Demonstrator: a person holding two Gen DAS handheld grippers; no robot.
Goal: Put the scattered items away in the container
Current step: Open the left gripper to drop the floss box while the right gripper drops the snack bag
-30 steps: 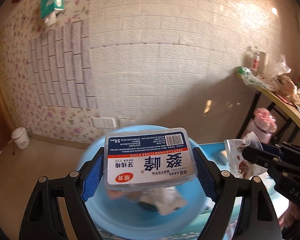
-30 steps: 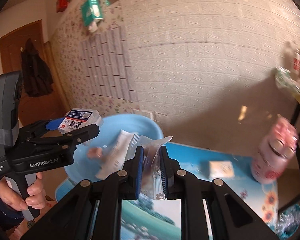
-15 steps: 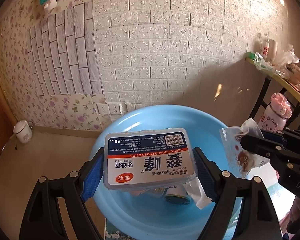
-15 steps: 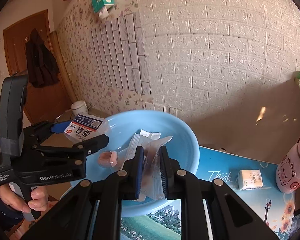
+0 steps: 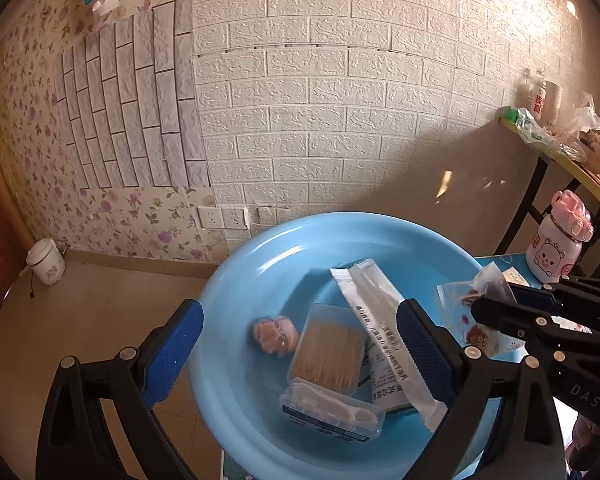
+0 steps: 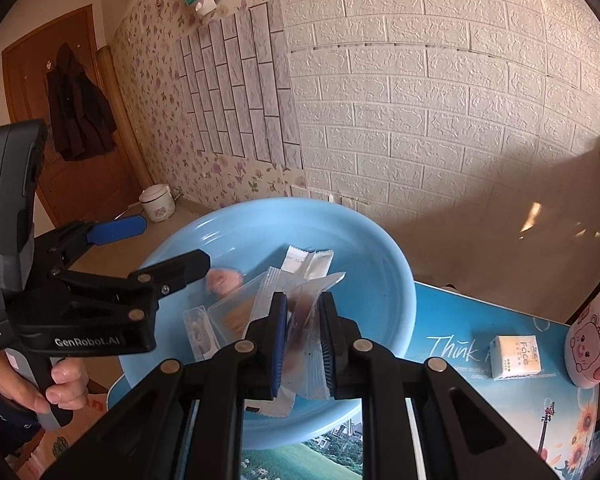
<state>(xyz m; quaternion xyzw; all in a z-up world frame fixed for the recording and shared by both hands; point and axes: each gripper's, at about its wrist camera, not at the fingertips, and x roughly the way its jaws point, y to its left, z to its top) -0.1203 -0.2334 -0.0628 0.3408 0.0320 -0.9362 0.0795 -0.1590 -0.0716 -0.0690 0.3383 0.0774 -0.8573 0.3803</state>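
Note:
A light blue basin (image 5: 260,264) (image 6: 380,264) stands at the table's left end. In it lie the dental floss box (image 5: 332,408), a clear toothpick box (image 5: 328,348), a long white sachet (image 5: 380,320) and a small pink item (image 5: 276,334). My left gripper (image 5: 296,344) is open and empty above the basin; it also shows in the right wrist view (image 6: 160,244). My right gripper (image 6: 303,312) is shut on a clear snack packet (image 6: 306,308) over the basin's near rim; the packet also shows in the left wrist view (image 5: 472,312).
A small white tissue pack (image 6: 516,356) and a pink bear bottle (image 5: 556,244) (image 6: 592,344) stand on the blue printed table (image 6: 460,360) to the right. A white pot (image 5: 46,262) sits on the floor by the wall. A cluttered side table (image 5: 568,152) is at far right.
My left gripper has opened and let go of the floss box, which now lies in the basin. Both grippers have tilted further down over the basin.

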